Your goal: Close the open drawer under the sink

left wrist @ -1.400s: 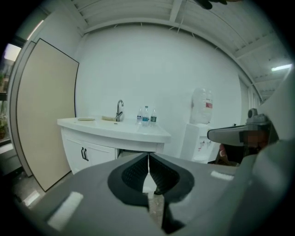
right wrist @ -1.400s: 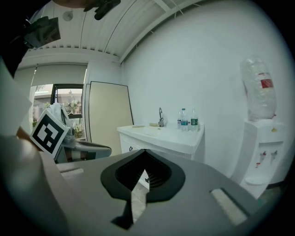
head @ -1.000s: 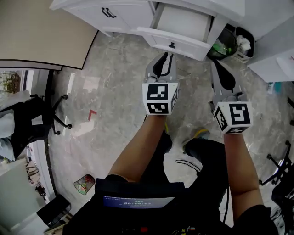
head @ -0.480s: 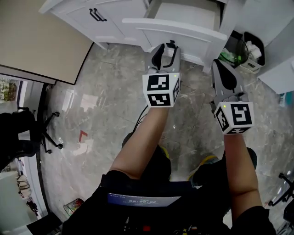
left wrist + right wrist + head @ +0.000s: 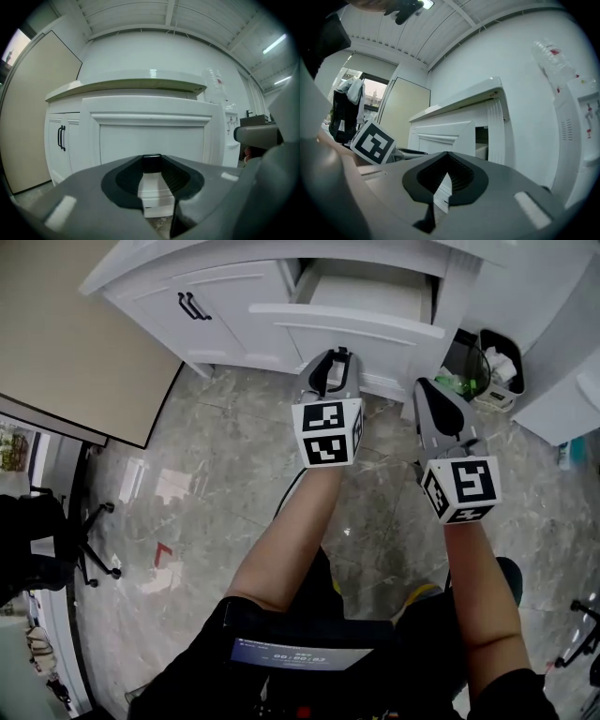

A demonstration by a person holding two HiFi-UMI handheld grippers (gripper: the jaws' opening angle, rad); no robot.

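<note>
The white drawer (image 5: pixel 349 321) under the countertop stands pulled out, its inside (image 5: pixel 370 292) showing behind the front panel. My left gripper (image 5: pixel 336 360) is right at the panel, open, with the small black handle (image 5: pixel 151 162) at its fingertips; whether it touches is unclear. In the left gripper view (image 5: pixel 152 165) the drawer front (image 5: pixel 152 138) fills the middle. My right gripper (image 5: pixel 427 390) hangs shut and holds nothing, a little back from the cabinet's right corner. In the right gripper view (image 5: pixel 446 161) the drawer (image 5: pixel 443 136) shows from the side, sticking out of the cabinet.
A cabinet door with a black bar handle (image 5: pixel 192 306) is left of the drawer. Two waste bins (image 5: pixel 483 357) stand to the right of the cabinet. A beige panel (image 5: pixel 66 343) and an office chair (image 5: pixel 56 540) are at the left. The floor is glossy marble (image 5: pixel 225 456).
I have stepped closer to the cabinet. The left gripper has come from short of the drawer to its handle. The right gripper has followed alongside, still shut.
</note>
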